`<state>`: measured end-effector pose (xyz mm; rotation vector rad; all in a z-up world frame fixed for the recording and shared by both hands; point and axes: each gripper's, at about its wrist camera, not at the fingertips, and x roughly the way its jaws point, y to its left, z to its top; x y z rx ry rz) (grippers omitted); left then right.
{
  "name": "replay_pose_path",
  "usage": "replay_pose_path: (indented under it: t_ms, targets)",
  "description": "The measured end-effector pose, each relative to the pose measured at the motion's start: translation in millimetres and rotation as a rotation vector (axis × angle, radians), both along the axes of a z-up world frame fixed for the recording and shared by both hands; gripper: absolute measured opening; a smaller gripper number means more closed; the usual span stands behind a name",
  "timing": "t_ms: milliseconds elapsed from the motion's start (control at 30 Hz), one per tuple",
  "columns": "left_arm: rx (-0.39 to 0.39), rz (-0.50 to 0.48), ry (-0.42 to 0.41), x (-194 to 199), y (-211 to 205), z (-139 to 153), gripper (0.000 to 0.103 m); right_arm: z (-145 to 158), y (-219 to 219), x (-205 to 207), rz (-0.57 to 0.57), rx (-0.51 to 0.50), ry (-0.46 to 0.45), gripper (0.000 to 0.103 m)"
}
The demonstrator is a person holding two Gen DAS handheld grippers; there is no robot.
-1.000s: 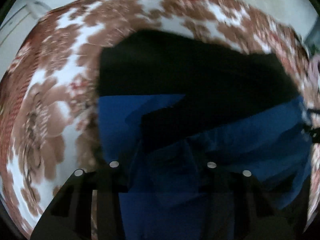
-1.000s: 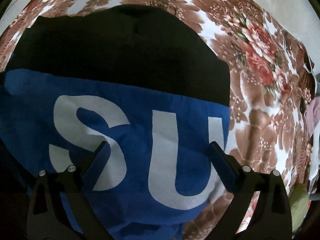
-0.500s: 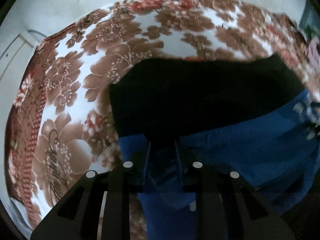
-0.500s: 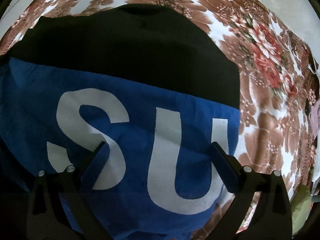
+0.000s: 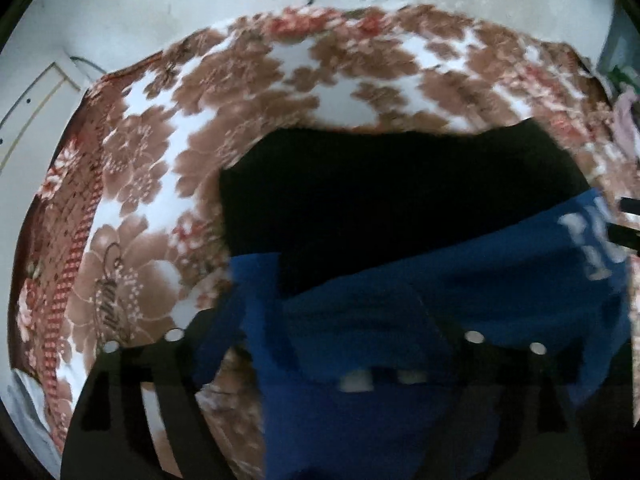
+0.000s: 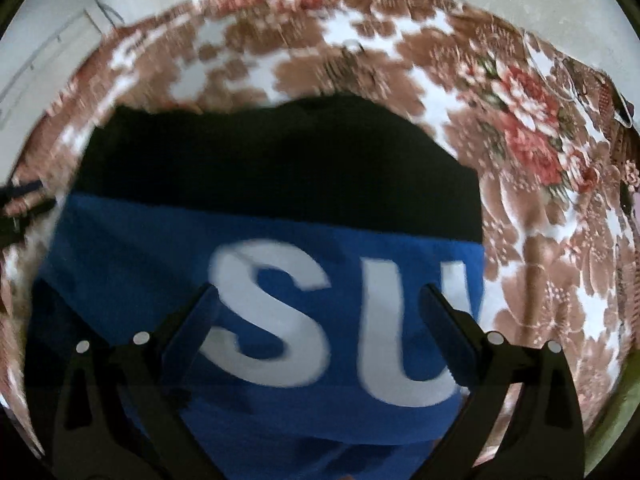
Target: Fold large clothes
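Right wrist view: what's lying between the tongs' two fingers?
Only the blue garment with its white letters; the right tongs stand open above it.

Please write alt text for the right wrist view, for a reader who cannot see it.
A blue and black folded garment with large white letters "SU" lies on a brown and white floral bedspread. The right gripper hangs above it, jaws wide apart, holding nothing. The picture is slightly blurred.
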<state>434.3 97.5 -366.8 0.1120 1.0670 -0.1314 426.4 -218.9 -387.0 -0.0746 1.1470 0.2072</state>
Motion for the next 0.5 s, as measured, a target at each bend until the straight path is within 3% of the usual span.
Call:
replay_pose_path:
  t_ms: [133,233,333,500]
  targets:
    - [-0.042,-0.045,-0.036,-7.4,-40.9,6.8,0.09,-0.4,28.7,4.2,-0.018,0.013,-0.013,0.098]
    - [-0.023,-0.052,0.003,-4.4,-64.5,-21.9,0.09,-22.6,44.1,7.9,-0.044,-0.016,0.009,0.098]
    - [0.007,-0.038,0.065,-1.8,-64.5,-55.0,0.09,-46.5,44.6,9.9,-0.072,-0.077,0.027,0.098]
    - [0.02,-0.063,0.075,-6.1,-47.8,-72.2,0.091,-59.8,33.0,3.7,-0.083,-0.088,0.012,0.098]
